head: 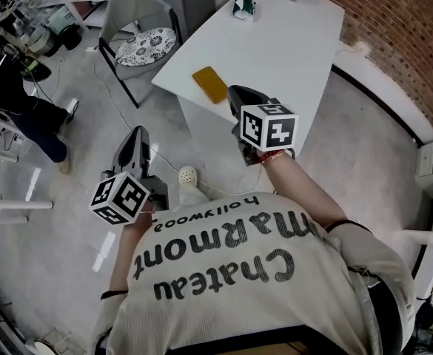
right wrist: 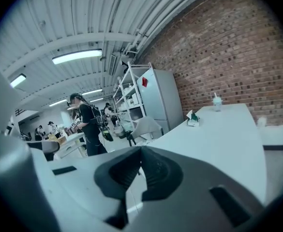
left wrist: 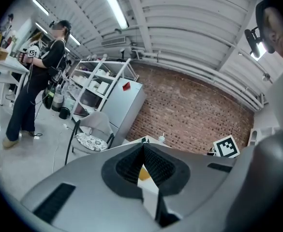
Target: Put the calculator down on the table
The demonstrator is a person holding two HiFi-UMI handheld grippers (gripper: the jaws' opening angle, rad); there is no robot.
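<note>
Both the left hand-held gripper [head: 137, 133] and right hand-held gripper [head: 235, 90] point forward, jaws together, empty.

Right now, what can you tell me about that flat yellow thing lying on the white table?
The mustard-yellow flat rectangular calculator is a thin slab with rounded corners and a smooth, plain-looking top. No keys or screen can be made out from the head view. It lies flat and set diagonally on the white table, near the table's front left edge. Only the table touches it. The right hand-held gripper, jaws shut and empty, hangs close beside it, with no contact showing.
</note>
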